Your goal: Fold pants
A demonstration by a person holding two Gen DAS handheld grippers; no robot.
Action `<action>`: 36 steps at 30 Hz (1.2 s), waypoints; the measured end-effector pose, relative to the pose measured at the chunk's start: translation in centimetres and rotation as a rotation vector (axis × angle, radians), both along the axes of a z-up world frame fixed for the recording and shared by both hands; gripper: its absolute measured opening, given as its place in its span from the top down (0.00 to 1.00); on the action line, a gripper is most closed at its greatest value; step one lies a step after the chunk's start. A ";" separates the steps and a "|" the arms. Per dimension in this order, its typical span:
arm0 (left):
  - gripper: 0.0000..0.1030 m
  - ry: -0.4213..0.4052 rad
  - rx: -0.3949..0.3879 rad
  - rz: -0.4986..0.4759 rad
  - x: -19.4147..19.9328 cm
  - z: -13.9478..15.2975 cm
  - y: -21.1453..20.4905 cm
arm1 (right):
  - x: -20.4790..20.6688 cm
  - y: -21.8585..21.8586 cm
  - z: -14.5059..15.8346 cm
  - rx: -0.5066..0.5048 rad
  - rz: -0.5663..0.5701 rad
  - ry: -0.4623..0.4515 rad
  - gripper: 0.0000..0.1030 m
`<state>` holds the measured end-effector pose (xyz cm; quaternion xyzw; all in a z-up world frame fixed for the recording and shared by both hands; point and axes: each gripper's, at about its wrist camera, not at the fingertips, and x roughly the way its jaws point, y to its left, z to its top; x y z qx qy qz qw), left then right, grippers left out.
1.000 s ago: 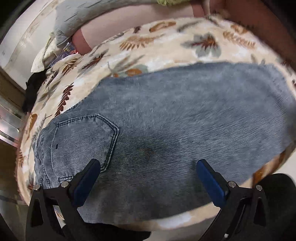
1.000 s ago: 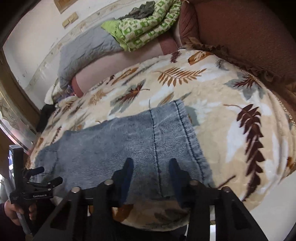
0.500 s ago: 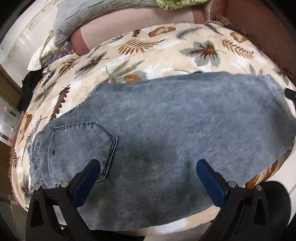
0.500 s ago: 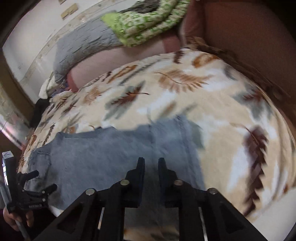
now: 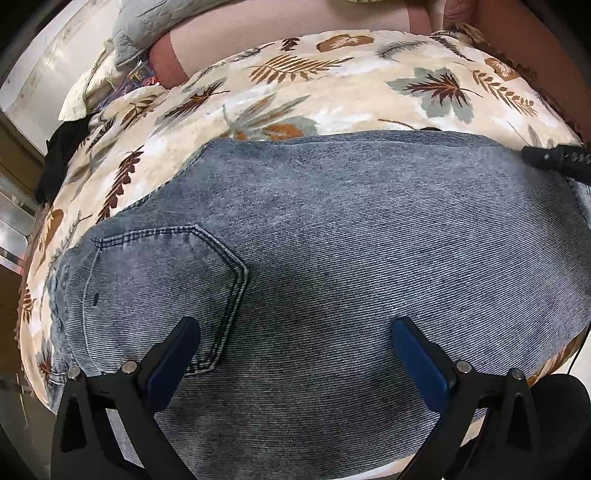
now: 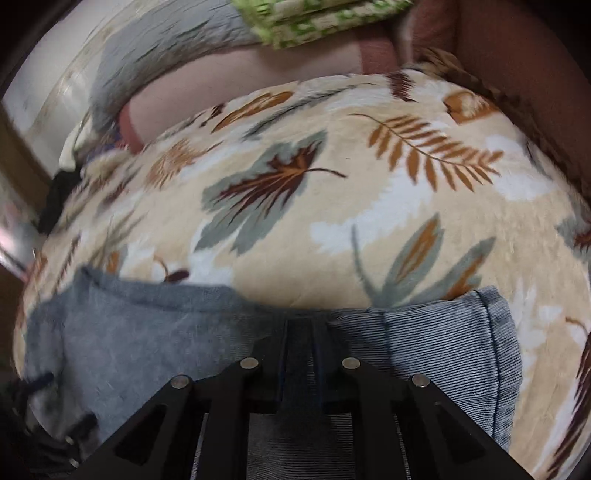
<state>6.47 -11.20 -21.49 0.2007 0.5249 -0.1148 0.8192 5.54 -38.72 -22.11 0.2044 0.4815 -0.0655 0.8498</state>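
The jeans point(image 5: 332, 266) lie flat across a bed covered with a leaf-print blanket point(image 5: 280, 85), waistband and back pocket point(image 5: 162, 295) at the left end, leg hems off to the right.

The left tongs point(image 5: 295, 350) are spread wide over the seat area near the pocket, nothing between the blue pads point(image 5: 417, 354), just hovering above the denim. The right tongs point(image 6: 300, 332) have just been closing and are now pinched narrow on the denim near the hem end, with a bit of fabric lifted and bunched between the tips.

What could go wrong, my guess: the right grip looks like it's on a small pinch near the edge, so it may have caught only the top layer. Pull that over toward the waist and the lower leg stays behind, giving a crooked fold. The plush blanket could also drag or ride up with the jeans. And with the left side not pinning anything, the whole pair might slide instead of folding.

View differences: the left camera shows the pocket and the whole flat spread, plus the right tool's tip point(image 5: 554, 158) poking in at the far right edge. Only the right camera shows the actual pinch and the stitched hem point(image 6: 495, 354), though it's motion-blurred. It also shows a green checked quilt point(image 6: 317, 22) at the far end.
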 end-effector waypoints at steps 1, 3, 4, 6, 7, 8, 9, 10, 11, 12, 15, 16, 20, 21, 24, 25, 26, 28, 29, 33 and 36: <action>0.00 -0.003 0.006 -0.004 -0.2 0.2 -0.1 | -1.1 -0.4 0.9 -0.005 -0.016 -0.033 0.83; 0.00 -0.009 0.003 -0.010 -0.4 0.6 -0.1 | -3.0 -1.7 2.2 0.014 -0.048 -0.079 0.83; 0.00 -0.011 -0.003 -0.014 -0.5 0.9 -0.2 | -4.7 -2.8 2.8 0.057 -0.068 -0.100 0.80; 0.00 -0.021 -0.025 -0.025 -0.8 1.5 -0.6 | -7.9 -4.8 3.4 0.140 -0.106 -0.122 0.62; 0.00 -0.025 -0.035 -0.034 -1.0 1.8 -0.9 | -8.9 -5.5 3.5 0.161 -0.120 -0.126 0.47; 0.00 -0.030 -0.043 -0.045 -1.2 2.1 -1.5 | -10.6 -6.2 3.8 0.186 -0.140 -0.136 0.43; 0.00 -0.031 -0.048 -0.051 -1.2 2.2 -1.7 | -12.7 -7.0 4.0 0.213 -0.160 -0.151 0.42; 0.00 -0.032 -0.055 -0.060 -1.3 2.4 -2.2 | -14.1 -7.5 4.1 0.231 -0.173 -0.158 0.42; 0.00 -0.032 -0.062 -0.070 -1.4 2.6 -2.8 | -15.2 -7.8 4.2 0.241 -0.184 -0.159 0.42; 0.00 -0.034 -0.060 -0.075 -1.5 2.7 -3.3 | -16.5 -8.2 4.1 0.255 -0.198 -0.160 0.42; 0.00 -0.037 -0.060 -0.089 -1.6 3.0 -4.8 | -18.6 -8.3 3.4 0.300 -0.206 -0.156 0.42; 0.00 -0.036 -0.062 -0.094 -1.7 3.1 -5.1 | -19.1 -8.3 3.0 0.315 -0.208 -0.154 0.42; 0.00 -0.042 -0.054 -0.121 -2.1 3.2 -7.0 | -20.2 -8.0 0.8 0.436 -0.214 -0.162 0.42; 0.00 -0.041 -0.044 -0.125 -2.0 2.8 -7.5 | -20.3 -7.7 0.4 0.436 -0.211 -0.160 0.42; 0.00 -0.039 0.036 -0.127 -1.2 0.7 -8.8 | -20.3 -7.3 -0.5 0.433 -0.215 -0.163 0.42; 0.00 -0.031 0.071 -0.123 -0.9 -0.1 -8.9 | -20.3 -7.4 -0.9 0.456 -0.220 -0.168 0.42; 0.00 -0.018 0.065 -0.110 -0.6 -0.7 -8.9 | -20.3 -7.3 -1.1 0.468 -0.223 -0.172 0.42; 0.00 -0.016 0.041 -0.079 -0.6 -0.1 -8.6 | -20.4 -7.1 -1.6 0.504 -0.213 -0.183 0.42; 0.00 -0.012 0.035 -0.095 -0.8 0.3 -8.8 | -20.3 -6.8 -1.8 0.529 -0.194 -0.193 0.42; 0.00 -0.092 0.078 -0.170 -1.9 0.6 -9.7 | -20.2 -6.1 -2.2 0.552 -0.183 -0.216 0.42; 0.00 -0.068 0.062 -0.154 -1.5 -0.3 -8.8 | -20.2 -5.7 -2.1 0.503 -0.163 -0.217 0.42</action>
